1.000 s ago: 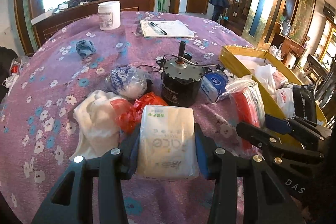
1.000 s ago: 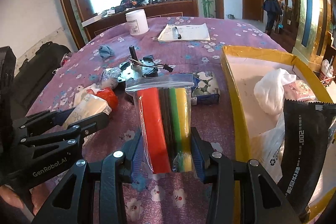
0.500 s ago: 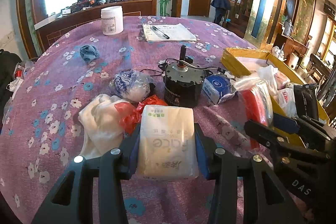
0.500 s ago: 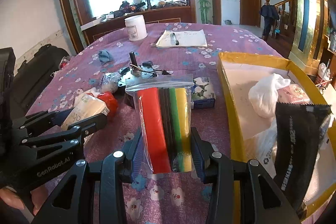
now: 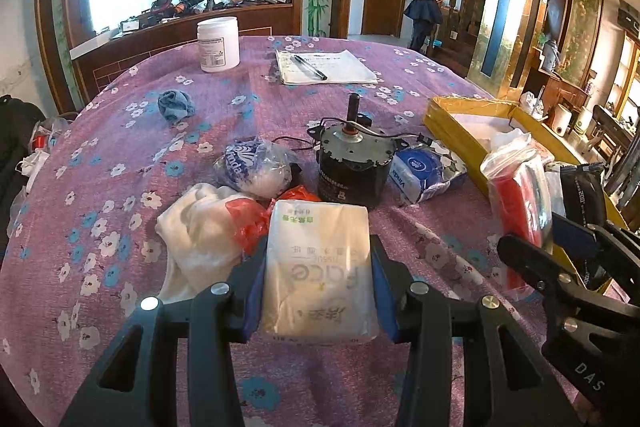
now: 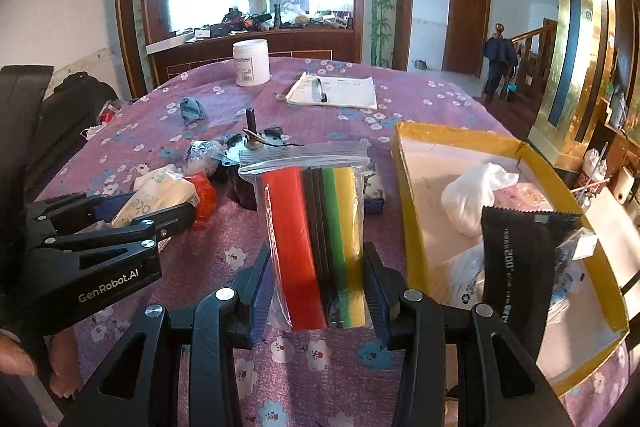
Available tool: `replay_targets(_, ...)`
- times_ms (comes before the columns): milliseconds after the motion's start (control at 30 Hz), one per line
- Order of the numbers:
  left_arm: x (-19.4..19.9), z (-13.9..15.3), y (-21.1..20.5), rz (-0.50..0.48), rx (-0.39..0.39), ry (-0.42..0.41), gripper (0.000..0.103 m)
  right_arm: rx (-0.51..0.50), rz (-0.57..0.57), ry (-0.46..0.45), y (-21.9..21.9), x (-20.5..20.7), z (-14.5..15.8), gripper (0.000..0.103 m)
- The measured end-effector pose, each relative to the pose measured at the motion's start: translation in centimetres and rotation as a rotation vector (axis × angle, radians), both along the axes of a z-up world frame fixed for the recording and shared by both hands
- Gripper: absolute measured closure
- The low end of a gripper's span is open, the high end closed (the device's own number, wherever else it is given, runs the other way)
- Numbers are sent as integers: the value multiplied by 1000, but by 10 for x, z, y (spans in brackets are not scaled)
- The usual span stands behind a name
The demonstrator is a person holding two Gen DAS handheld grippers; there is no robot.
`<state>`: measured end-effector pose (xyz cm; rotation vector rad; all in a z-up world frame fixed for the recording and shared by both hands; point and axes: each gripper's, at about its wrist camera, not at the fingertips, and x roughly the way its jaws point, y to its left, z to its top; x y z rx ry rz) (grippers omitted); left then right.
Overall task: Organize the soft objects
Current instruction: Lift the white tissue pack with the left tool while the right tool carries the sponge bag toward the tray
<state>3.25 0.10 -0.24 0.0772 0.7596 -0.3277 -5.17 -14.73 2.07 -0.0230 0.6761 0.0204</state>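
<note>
Two grips, two soft packs, one yellow box (image 6: 412,195) waiting at your right.

Your left gripper (image 5: 318,281) clamps a white tissue pack (image 5: 318,263) low over the purple tablecloth (image 5: 120,131); your right gripper (image 6: 318,285) squeezes the bottom end of a clear bag of coloured sponges (image 6: 316,227), standing tall beside the box. Held so low, the bag could tip or slide out as you swing it over the rim. The box already holds a white cloth (image 6: 476,195) and a black pouch (image 6: 520,259), so you may snag them. The motor (image 5: 354,163) sits just behind the tissue pack; a forward nudge would knock it.
</note>
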Motion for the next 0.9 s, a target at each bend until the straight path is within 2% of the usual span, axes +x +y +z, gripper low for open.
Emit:
replay_targets(467, -1, 2, 0, -3, -4, -8, 59, -9, 2, -20, 0, -4, 7, 58)
replay_targets(700, -4, 8, -2, -17, -32, -14, 59, 14, -5, -62, -12, -14, 29, 58)
replay_targets(900, -12, 25, -18, -46, -43, -28, 59, 57, -56, -109, -43, -27, 49, 58)
